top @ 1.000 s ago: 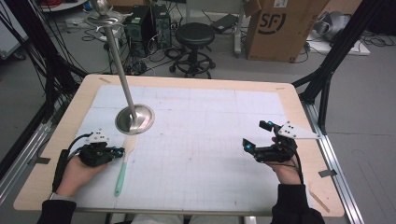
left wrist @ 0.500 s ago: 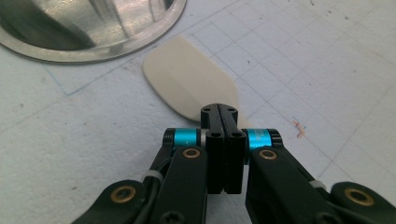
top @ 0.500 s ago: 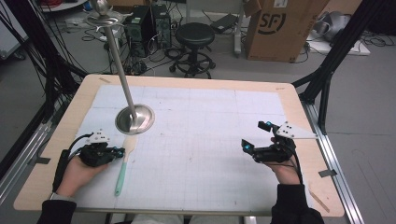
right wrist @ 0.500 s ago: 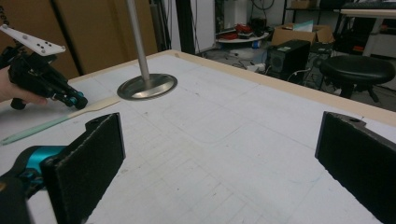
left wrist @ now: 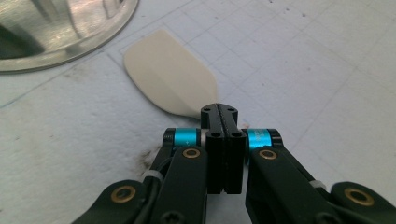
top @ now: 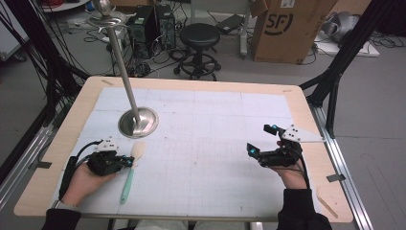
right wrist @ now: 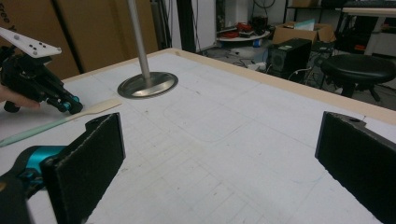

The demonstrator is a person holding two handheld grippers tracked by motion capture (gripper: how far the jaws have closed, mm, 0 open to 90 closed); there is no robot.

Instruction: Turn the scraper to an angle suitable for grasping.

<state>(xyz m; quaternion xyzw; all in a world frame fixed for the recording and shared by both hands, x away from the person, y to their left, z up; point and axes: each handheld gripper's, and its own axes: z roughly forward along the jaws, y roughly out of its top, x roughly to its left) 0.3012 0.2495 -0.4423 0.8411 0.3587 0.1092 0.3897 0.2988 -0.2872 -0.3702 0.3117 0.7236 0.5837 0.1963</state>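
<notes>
A spatula with a cream blade and pale green handle lies on the white grid mat, just in front of a metal stand's round base. My left gripper is shut, its tips resting at the spatula's neck; in the left gripper view the jaws press flat together and the blade lies just beyond them. My right gripper is at the mat's right side, open wide, with nothing between its jaws. The right gripper view shows the open jaws, the spatula and the left gripper far off.
The stand's tall metal pole rises from its base at the mat's back left. A small wooden stick lies near the table's front right corner. A stool and a cardboard box stand on the floor beyond the table.
The right gripper has drifted slightly left and toward the person. The left gripper and the spatula have stayed where they were.
</notes>
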